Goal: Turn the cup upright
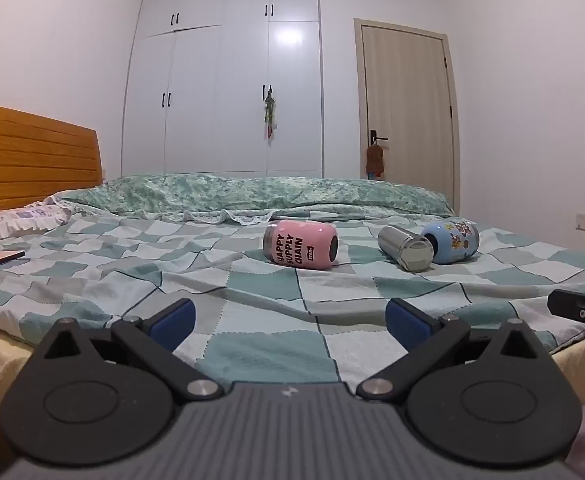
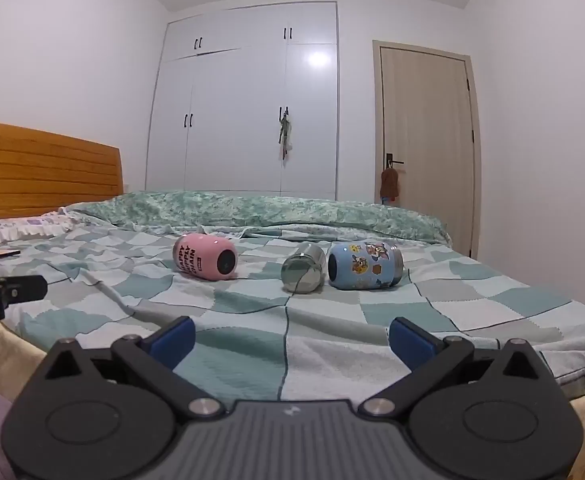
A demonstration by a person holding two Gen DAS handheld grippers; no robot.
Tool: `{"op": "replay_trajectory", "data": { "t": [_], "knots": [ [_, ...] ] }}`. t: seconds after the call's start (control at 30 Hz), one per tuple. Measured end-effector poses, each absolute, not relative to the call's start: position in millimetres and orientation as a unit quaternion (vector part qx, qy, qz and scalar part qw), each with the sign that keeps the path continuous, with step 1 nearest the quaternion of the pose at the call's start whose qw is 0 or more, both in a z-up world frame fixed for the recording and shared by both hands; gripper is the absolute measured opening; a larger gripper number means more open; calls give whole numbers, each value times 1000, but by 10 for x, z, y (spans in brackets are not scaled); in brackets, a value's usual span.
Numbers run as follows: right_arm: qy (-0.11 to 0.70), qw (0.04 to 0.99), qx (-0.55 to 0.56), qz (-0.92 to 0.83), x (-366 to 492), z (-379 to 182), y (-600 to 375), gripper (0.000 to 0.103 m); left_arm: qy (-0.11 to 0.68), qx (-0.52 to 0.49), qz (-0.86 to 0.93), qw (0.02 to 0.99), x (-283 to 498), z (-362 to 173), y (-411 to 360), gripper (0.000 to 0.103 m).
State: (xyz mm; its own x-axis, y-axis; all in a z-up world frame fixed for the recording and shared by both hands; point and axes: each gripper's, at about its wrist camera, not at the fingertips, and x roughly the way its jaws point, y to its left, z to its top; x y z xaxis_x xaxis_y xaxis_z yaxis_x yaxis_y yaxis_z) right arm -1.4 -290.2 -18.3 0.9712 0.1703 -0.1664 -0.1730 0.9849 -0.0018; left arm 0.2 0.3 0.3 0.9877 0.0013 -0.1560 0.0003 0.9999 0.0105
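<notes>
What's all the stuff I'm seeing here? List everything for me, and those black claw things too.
pink cup: one, lying on its side, mid-bed
steel cup: one, silver, on its side, touching the blue one
blue cartoon cup: one, on its side, rightmost
checked bedspread: one, teal and white
green quilt: one, bunched along the bed's far side
headboard: one, wooden, left
wardrobe: one, white, back wall
door: one, beige, closed
left gripper: black, blue fingers, open
right gripper: same, open

Home bedroom, bed [image 1: 252, 304] with wooden headboard [image 1: 32, 156], white wardrobe [image 1: 228, 80], door [image 1: 406, 108]
</notes>
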Motion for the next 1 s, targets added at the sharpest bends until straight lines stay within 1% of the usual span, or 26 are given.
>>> {"op": "replay_trajectory", "data": {
  "t": [0.1,0.13,0.47,1.0],
  "knots": [
    [87,992,-21,85,21,-168,-2859,103,78,15,0,997,2,3,-14,103],
    [76,993,-30,81,-12,-180,-2823,103,78,15,-1,997,4,4,-21,103],
    [74,994,-21,81,-40,-198,-2830,103,75,-2,-5,997,14,-25,21,103],
    [73,994,-21,82,-31,-197,-2851,103,75,-2,-6,997,12,-19,19,103]
  ]
}}
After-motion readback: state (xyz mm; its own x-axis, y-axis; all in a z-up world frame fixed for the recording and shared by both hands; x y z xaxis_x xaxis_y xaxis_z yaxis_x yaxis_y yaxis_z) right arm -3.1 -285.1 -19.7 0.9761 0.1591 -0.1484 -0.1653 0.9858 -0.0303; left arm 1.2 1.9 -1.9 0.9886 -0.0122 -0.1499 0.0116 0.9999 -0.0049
